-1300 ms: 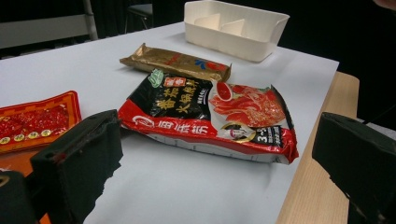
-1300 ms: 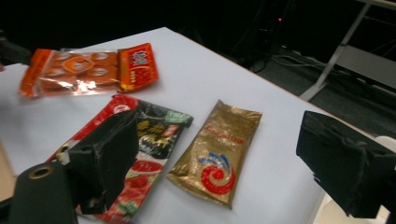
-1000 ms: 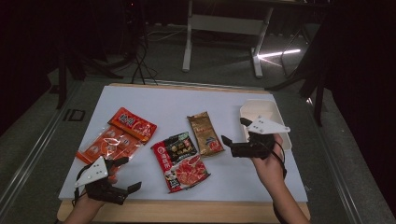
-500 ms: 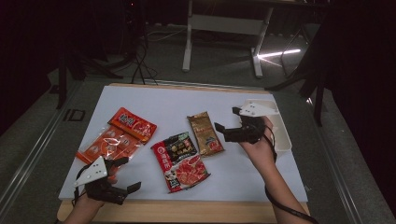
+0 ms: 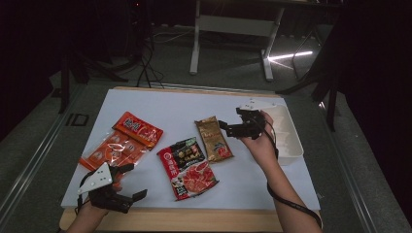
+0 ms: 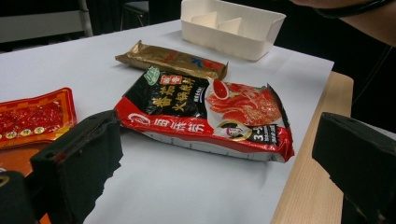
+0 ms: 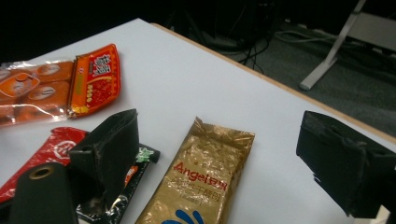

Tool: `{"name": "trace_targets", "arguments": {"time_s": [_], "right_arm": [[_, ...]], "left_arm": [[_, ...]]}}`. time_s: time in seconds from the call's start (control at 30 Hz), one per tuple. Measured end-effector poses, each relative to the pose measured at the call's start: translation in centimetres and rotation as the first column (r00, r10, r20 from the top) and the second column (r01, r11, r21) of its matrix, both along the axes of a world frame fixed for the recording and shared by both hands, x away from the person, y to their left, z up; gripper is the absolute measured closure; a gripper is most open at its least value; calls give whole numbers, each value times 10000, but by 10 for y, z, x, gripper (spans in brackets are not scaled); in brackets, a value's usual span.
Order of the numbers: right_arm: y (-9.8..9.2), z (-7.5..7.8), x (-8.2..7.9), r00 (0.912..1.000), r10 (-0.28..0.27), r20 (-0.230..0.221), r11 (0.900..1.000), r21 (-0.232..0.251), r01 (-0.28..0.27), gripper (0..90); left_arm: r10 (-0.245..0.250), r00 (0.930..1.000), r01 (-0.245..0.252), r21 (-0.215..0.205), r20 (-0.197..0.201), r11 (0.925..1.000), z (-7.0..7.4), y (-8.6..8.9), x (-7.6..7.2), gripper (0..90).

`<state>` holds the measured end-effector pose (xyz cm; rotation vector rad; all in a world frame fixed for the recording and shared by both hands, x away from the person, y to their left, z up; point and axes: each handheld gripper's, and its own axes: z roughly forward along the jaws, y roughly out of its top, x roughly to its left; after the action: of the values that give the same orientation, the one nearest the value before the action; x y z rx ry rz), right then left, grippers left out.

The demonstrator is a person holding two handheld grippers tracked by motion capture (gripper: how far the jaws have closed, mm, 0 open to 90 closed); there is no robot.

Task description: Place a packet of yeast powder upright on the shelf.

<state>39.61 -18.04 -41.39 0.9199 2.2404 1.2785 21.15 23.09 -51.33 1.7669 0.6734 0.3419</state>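
Several snack packets lie on the white table. A gold packet lies at the middle right, and my right gripper hovers open just above its far right end, holding nothing. Left of it lies a red and black hotpot packet. Near the front left corner my left gripper rests open and empty, its jaws pointing at that packet. An orange-red packet partly overlaps a clear orange packet at the left.
A white divided tray stands at the table's right edge, behind my right hand. The wooden table edge runs along the front. A table stand and cables sit on the floor beyond.
My right gripper has moved left, from over the white tray to above the gold packet. The left gripper and the packets have not moved.
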Motion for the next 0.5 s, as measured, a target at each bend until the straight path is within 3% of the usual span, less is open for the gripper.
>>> {"name": "trace_targets", "arguments": {"time_s": [0.2, 0.5], "right_arm": [[7, -17, 19, 9981, -187, -589, 9998, -64, 184, 156], [18, -37, 38, 9931, -386, -1104, 9992, -167, 370, 199]], "left_arm": [[1, 10000, -1, 25, -6, 10000, 0, 0, 0, 20], [18, 10000, -18, -34, -20, 10000, 0, 0, 0, 20]]}}
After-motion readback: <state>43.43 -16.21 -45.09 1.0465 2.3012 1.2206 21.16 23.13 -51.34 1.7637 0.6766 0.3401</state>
